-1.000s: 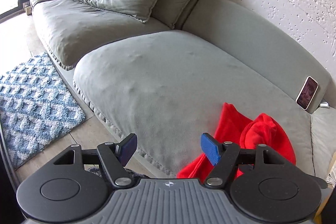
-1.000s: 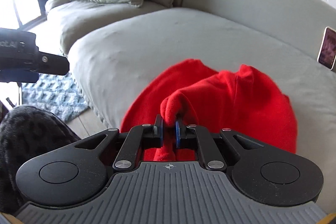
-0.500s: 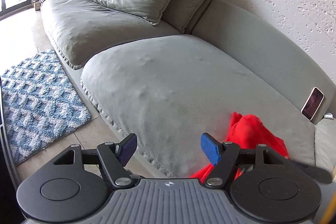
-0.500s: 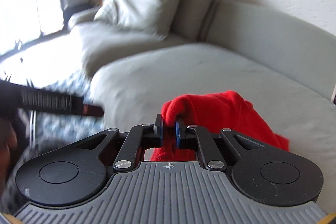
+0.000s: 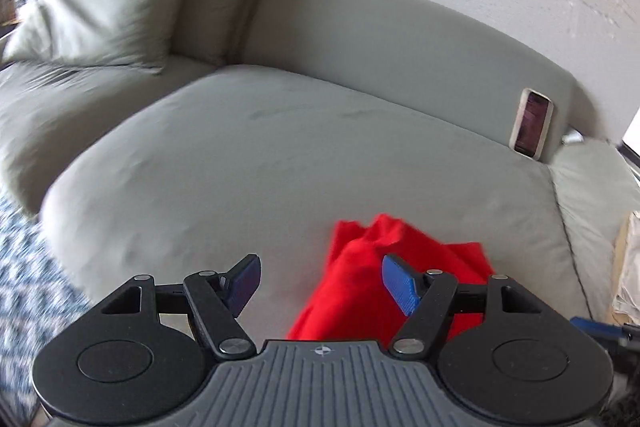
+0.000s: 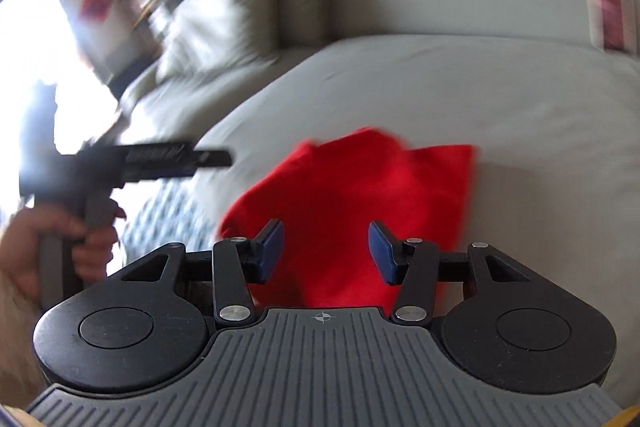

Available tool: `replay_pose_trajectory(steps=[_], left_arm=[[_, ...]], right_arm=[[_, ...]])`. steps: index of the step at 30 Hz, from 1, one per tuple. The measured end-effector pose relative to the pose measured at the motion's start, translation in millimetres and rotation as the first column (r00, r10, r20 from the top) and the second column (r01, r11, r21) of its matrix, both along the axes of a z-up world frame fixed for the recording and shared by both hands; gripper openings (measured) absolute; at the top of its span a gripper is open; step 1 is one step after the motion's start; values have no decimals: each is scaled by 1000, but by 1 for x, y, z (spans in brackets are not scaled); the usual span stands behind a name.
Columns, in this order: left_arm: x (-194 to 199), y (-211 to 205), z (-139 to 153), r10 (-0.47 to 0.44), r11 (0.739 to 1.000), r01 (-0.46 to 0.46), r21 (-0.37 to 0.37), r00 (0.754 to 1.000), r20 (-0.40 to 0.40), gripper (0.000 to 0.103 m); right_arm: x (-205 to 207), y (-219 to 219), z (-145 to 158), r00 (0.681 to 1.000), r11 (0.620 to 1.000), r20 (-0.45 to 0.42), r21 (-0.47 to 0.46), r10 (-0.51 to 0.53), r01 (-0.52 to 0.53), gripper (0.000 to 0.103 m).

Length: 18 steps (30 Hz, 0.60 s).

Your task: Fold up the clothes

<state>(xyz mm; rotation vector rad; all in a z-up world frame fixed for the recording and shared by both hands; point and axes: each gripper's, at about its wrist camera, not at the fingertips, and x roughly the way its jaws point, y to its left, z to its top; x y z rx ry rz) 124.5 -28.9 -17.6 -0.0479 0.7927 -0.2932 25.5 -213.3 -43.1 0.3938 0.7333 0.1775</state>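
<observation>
My right gripper (image 6: pixel 326 251) stood wide open and empty over the near side of the red garment (image 6: pixel 352 195); my left gripper (image 5: pixel 320 281) was just as wide and held nothing, the cloth just beside its right finger. The garment lay bunched at the front of the grey sofa cushion (image 5: pixel 280 147), part of it seeming to spill over the front. It looked soft, light and limp, so I judged an outer edge or corner the best hold.

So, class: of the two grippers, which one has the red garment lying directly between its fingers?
The right gripper: the red garment fills its open gap, whereas the left gripper frames mostly sofa cushion.
</observation>
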Motion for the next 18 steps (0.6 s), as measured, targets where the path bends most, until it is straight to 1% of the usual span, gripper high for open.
replay_pose_trajectory(steps=[2, 4, 6, 10, 15, 18], left_arm=[[19, -21, -7, -37, 999, 38, 4, 998, -48, 67], [30, -38, -14, -42, 999, 44, 30, 996, -81, 65], [35, -49, -19, -60, 997, 64, 44, 994, -87, 65], [40, -62, -30, -90, 995, 95, 43, 990, -109, 65], [54, -74, -46, -94, 994, 102, 46, 985, -146, 64], [65, -84, -53, -116, 991, 126, 53, 980, -160, 63]], right_arm=[[6, -33, -6, 991, 990, -33, 55, -129, 131, 53], [16, -57, -18, 978, 973, -68, 108, -197, 204, 53], [23, -70, -31, 966, 957, -101, 147, -236, 249, 53], [43, -74, -52, 964, 957, -123, 139, -237, 253, 53], [58, -82, -65, 958, 952, -162, 157, -239, 264, 53], [74, -83, -79, 954, 951, -189, 159, -233, 264, 53]])
